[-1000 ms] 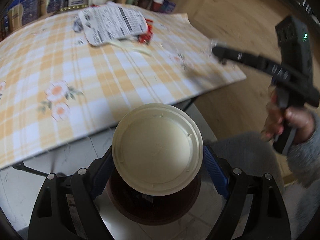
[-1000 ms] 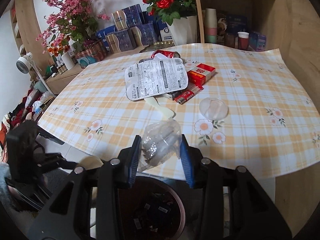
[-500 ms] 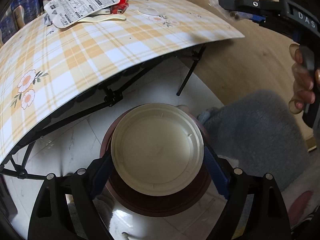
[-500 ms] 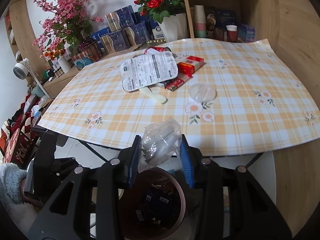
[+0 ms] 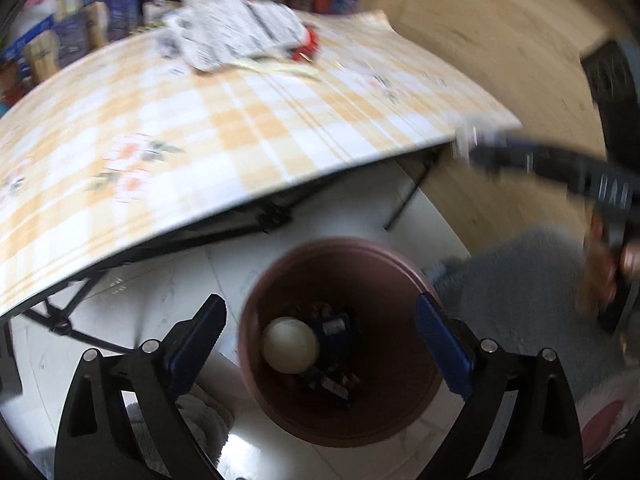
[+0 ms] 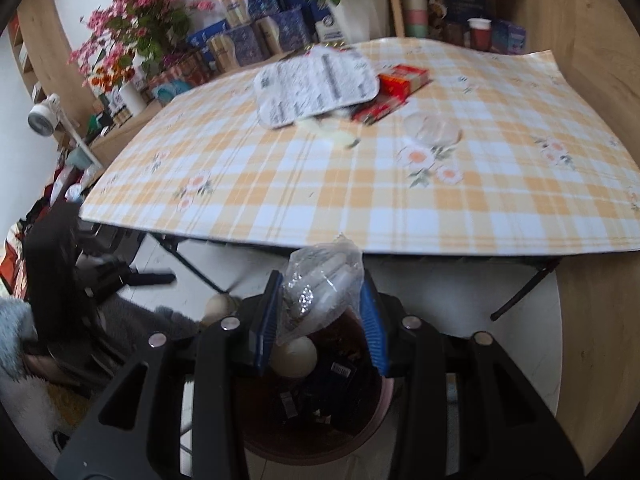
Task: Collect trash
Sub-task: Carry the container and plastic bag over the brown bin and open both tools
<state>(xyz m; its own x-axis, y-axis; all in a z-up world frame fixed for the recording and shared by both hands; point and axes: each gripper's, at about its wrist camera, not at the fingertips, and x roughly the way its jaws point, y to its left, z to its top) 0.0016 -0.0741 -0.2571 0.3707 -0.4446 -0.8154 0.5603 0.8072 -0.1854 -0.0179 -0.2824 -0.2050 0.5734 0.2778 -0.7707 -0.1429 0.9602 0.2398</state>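
A brown trash bin [image 5: 340, 340] stands on the white floor below the table edge. A cream round lid [image 5: 290, 345] lies inside it among dark wrappers. My left gripper [image 5: 320, 332] hovers over the bin, jaws opening wide with nothing between them. My right gripper [image 6: 320, 316] is shut on a crumpled clear plastic bag [image 6: 320, 284], held above the bin [image 6: 312, 400]; the lid [image 6: 294, 357] shows below it. On the checked tablecloth lie a white printed packet [image 6: 316, 86], red boxes [image 6: 402, 80], a pale strip [image 6: 336, 136] and a clear plastic lid [image 6: 432, 130].
The folding table [image 6: 360, 208] overhangs the bin, its black legs [image 5: 408, 196] close behind. A grey furry slipper [image 5: 520, 280] sits right of the bin. Flower pots and blue boxes [image 6: 248, 40] crowd the shelf behind; a wooden wall [image 6: 592, 60] stands on the right.
The cream lid has left my left gripper and dropped into the bin; the jaws spread wider. My right gripper with the bag came down and back from over the table to above the bin.
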